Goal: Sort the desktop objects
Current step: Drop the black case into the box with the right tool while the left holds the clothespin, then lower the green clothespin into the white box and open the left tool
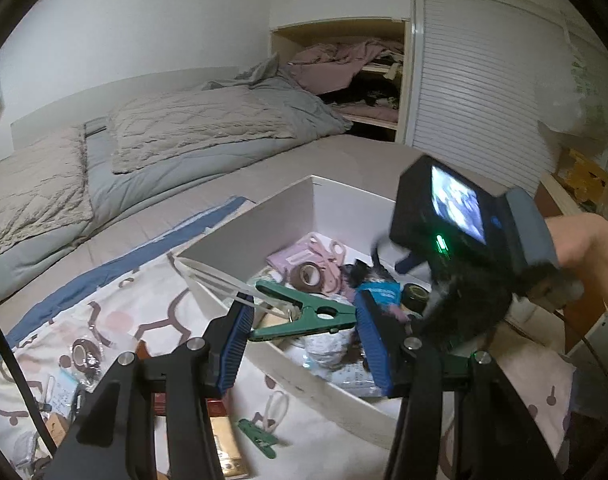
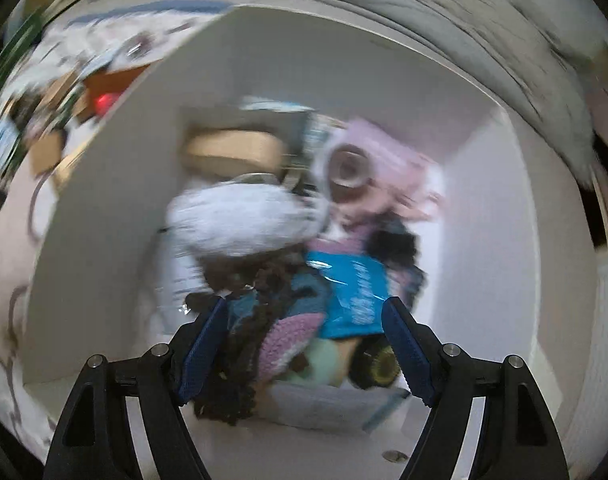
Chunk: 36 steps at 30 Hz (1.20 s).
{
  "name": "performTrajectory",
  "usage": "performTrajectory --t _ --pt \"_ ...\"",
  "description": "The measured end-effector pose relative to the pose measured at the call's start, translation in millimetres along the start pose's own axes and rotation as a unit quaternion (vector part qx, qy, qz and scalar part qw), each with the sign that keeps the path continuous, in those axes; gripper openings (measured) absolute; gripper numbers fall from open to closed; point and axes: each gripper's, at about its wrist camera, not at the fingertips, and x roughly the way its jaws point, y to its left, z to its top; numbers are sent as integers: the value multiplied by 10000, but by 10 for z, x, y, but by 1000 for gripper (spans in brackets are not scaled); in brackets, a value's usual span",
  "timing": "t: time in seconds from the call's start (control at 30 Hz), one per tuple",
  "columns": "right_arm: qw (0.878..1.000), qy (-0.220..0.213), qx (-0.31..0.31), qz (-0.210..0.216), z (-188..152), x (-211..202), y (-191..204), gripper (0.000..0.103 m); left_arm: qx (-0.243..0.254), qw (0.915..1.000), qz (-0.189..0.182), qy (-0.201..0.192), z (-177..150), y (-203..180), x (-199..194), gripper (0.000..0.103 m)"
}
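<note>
Left wrist view: the left gripper (image 1: 302, 332) holds a green clamp (image 1: 304, 312) crosswise between its 2 blue pads, fingers narrowed onto it, above the near wall of the white box (image 1: 232, 236), apparently to drop it among the sorted items. The right gripper (image 1: 424, 316) reaches in from the right; its finger opening is hidden here. A second green clip (image 1: 258, 436) lies near, on the patterned cloth (image 1: 144, 312).

Right wrist view (blurred): the right gripper (image 2: 304, 340) has fingers spread wide, holding nothing, over a blue packet (image 2: 352, 296) inside the box.

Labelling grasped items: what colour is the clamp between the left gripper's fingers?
Green clamp; left wrist view shows it best.
</note>
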Motion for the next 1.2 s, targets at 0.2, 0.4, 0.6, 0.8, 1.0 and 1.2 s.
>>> performTrajectory --t 0.2,0.4,0.6,0.8,1.0,1.2 --pt "9976 -223 636 130 -134 -105 -359 79 324 9987 -281 257 -53 -210 102 52" --pt "9917 -655 1082 240 -176 -242 -509 79 564 9955 -494 582 -155 -352 215 52" --pt "9854 -829 1407 471 -236 -303 -641 79 726 9912 -730 838 -245 -463 273 52" --pt "9833 -890 1503 507 -266 -347 -686 79 873 9879 -834 977 -295 -552 342 72" --pt "9830 -921 1504 505 -278 -368 -687 79 735 9896 -730 1000 -308 -528 342 90" --pt "9827 -992 1465 555 -284 -414 -647 79 677 9906 -695 966 -299 -493 336 90"
